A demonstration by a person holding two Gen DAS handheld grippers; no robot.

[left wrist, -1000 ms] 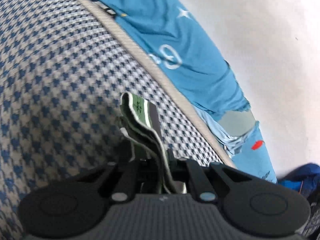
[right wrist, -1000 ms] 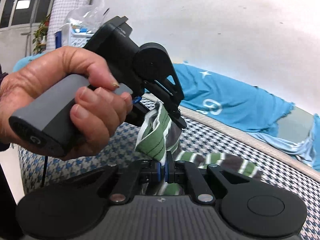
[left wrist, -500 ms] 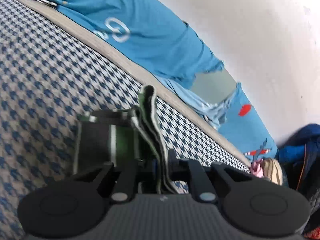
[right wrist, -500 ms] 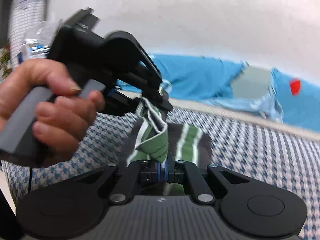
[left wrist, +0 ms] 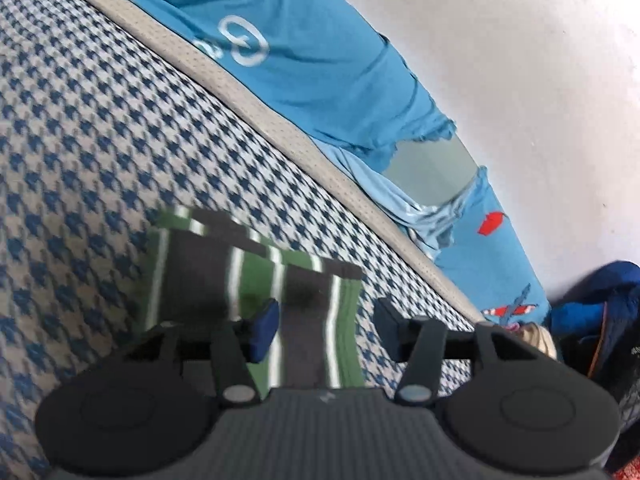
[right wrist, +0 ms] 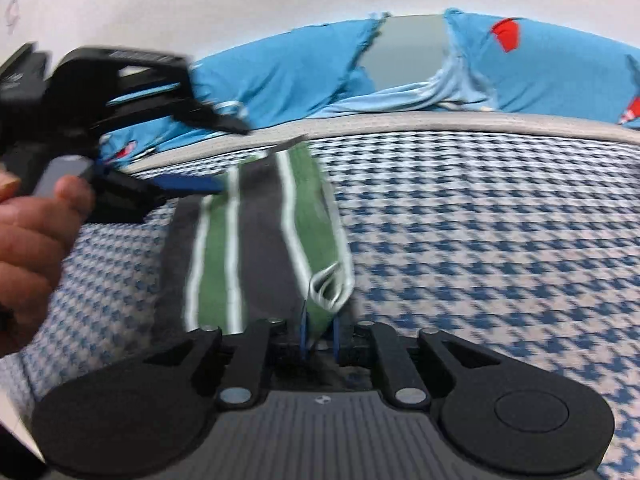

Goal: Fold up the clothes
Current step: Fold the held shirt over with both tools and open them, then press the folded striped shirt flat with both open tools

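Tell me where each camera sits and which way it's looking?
Left wrist: sits on the left tool, looks along its open fingers over the striped cloth lying on the checked bed toward the white wall; only the tool's own body shows.
Right wrist: sits on the right tool, looks along its fingers at the same cloth, a corner between them; the left tool and the person's hand show.
Both share the cloth, checked bed and blue sheet.

A blue-and-white houndstooth mattress [left wrist: 100, 112] with a grey edge band [right wrist: 440, 124] lies below a blue printed sheet [left wrist: 312, 64] against a white wall [left wrist: 500, 60].
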